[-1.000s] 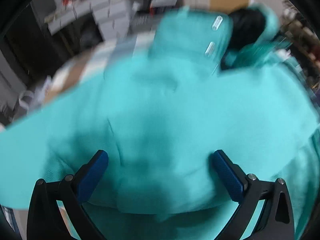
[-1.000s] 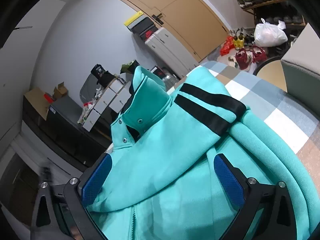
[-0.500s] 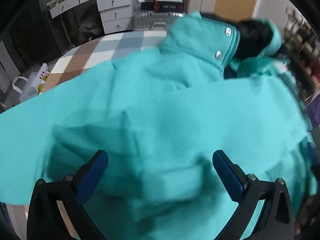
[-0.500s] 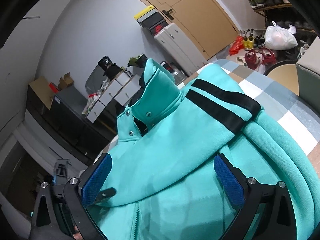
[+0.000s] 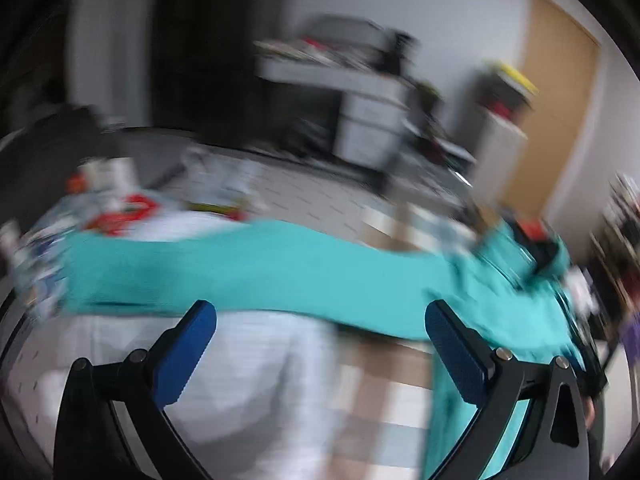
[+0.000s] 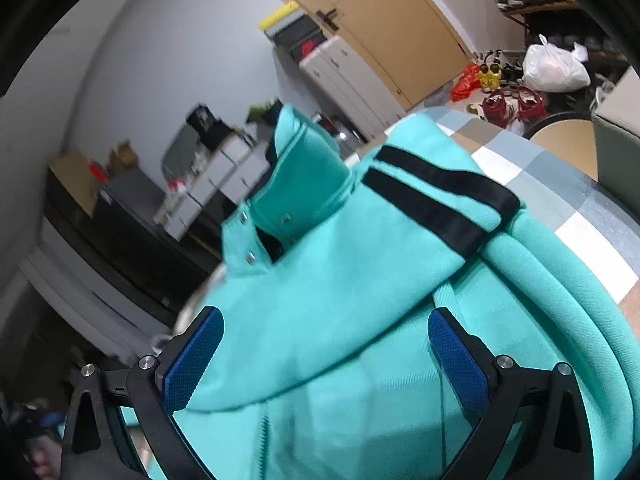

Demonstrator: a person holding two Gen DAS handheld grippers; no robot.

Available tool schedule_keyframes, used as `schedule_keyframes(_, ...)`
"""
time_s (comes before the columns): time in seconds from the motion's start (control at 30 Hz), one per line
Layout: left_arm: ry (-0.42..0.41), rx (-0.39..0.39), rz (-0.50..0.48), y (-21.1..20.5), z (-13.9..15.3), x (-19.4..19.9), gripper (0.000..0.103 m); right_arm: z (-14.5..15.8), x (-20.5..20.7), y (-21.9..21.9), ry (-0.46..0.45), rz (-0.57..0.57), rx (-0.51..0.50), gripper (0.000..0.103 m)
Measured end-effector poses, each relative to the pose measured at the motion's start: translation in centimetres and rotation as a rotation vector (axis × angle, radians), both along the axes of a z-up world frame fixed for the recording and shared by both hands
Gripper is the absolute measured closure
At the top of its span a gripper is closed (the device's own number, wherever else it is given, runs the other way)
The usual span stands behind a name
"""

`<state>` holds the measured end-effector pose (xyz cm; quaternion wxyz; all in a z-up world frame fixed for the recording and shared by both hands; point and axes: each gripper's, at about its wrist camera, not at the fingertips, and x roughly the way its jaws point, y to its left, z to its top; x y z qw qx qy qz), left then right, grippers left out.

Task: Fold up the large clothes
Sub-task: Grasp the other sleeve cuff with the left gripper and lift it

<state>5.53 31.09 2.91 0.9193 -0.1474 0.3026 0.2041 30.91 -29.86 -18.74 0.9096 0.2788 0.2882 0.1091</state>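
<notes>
Both tools are spread wide. The left gripper (image 5: 320, 344) is held with its blue pads (image 5: 182, 354) far apart and nothing is caught between them; only blurry white fabric and a checked cloth (image 5: 384, 368) are seen in the gap. The right gripper (image 6: 326, 354) is just as wide open, hung over the jacket (image 6: 360, 320) with teal fabric filling the space between the pads (image 6: 192, 360), but it can't be told whether the fabric is actually touched.

The teal jacket is laid on the checked tablecloth (image 6: 576, 216). In the left view a sleeve (image 5: 248, 268) is stretched out sideways, its long axis running left to right across the frame, with the body bunched at the right end. In the right view the collar (image 6: 304, 176) is stood up and pointed away toward the far wall, snaps showing, and two black stripes (image 6: 436, 196) are run across the shoulder.

Around it: drawers (image 6: 216, 184) and a wooden door (image 6: 384, 28) are seen behind, shoes (image 6: 504, 100) and a white bag (image 6: 554, 64) on the floor. The left view is heavily smeared.
</notes>
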Motion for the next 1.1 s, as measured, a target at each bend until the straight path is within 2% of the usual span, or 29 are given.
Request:
schedule_keyframes(0.07, -0.01, -0.034, 0.105, 3.4, -0.7, -1.5, 0.001, 0.5, -0.3, 1.1, 0.015, -0.012, -0.088, 0.0)
schedule_keyframes(0.13, -0.003, -0.123, 0.182, 6.3, -1.9, -2.0, 0.001, 1.6, -0.5, 2.8, 0.034, 0.003, -0.194, 0.0)
schedule_keyframes(0.17, 0.019, -0.199, 0.205, 8.1, -3.1, -1.7, 0.001, 2.3, -0.8, 3.6, 0.043, 0.02, -0.217, 0.0)
schedule_keyframes(0.27, 0.021, -0.318, 0.245, 11.2, -5.2, -0.9, 0.001, 5.4, -3.5, 5.6, -0.016, 0.063, -0.178, 0.0)
schedule_keyframes(0.33, -0.045, -0.408, 0.276, 12.4, -6.7, -0.5, 0.001, 7.9, -6.7, 7.4, -0.091, 0.101, -0.175, 0.0)
schedule_keyframes(0.4, -0.035, -0.47, 0.281, 13.4, -7.8, 0.1, 0.001, 9.7, -9.8, 8.9, -0.158, 0.127, -0.17, 0.0)
schedule_keyframes(0.5, -0.08, -0.576, 0.316, 14.6, -9.8, 0.6, 0.001, 11.2, -14.1, 11.0, -0.223, 0.163, -0.164, 0.0)
schedule_keyframes(0.57, -0.113, -0.6, 0.338, 15.0, -10.3, 0.7, 0.003, 11.8, -17.0, 12.4, -0.264, 0.214, -0.144, 0.0)
schedule_keyframes(0.63, -0.131, -0.607, 0.359, 14.8, -10.6, 0.6, 0.018, 12.2, -19.7, 13.5, -0.301, 0.235, -0.139, 0.0)
schedule_keyframes(0.67, -0.135, -0.615, 0.37, 15.0, -10.4, 0.0, 0.031, 12.4, -20.7, 13.9, -0.316, 0.234, -0.138, 0.0)
schedule_keyframes(0.73, -0.174, -0.657, 0.369, 14.8, -10.6, -0.8, 0.033, 12.7, -22.8, 14.4, -0.349, 0.238, -0.125, 0.0)
schedule_keyframes(0.8, -0.2, -0.702, 0.388, 15.8, -9.3, -3.6, 0.032, 12.7, -24.2, 14.7, -0.372, 0.238, -0.105, 0.0)
schedule_keyframes(0.87, -0.242, -0.756, 0.354, 15.5, -9.3, -5.5, 0.03, 12.6, -25.2, 15.2, -0.376, 0.246, -0.102, 0.0)
schedule_keyframes(0.93, -0.22, -0.737, 0.289, 15.1, -8.5, -5.0, 0.029, 12.3, -25.9, 15.6, -0.385, 0.247, -0.102, 0.0)
schedule_keyframes(0.97, -0.207, -0.684, 0.196, 14.7, -7.7, -4.1, 0.029, 12.1, -26.2, 15.8, -0.386, 0.247, -0.1, 0.0)
schedule_keyframes(1.03, -0.166, -0.609, 0.143, 14.1, -7.0, -2.4, 0.029, 11.6, -26.3, 15.9, -0.378, 0.268, -0.065, 0.0)
schedule_keyframes(1.1, -0.145, -0.667, 0.115, 14.9, -7.8, -0.7, 0.027, 11.2, -26.0, 15.7, -0.346, 0.31, 0.013, 0.0)
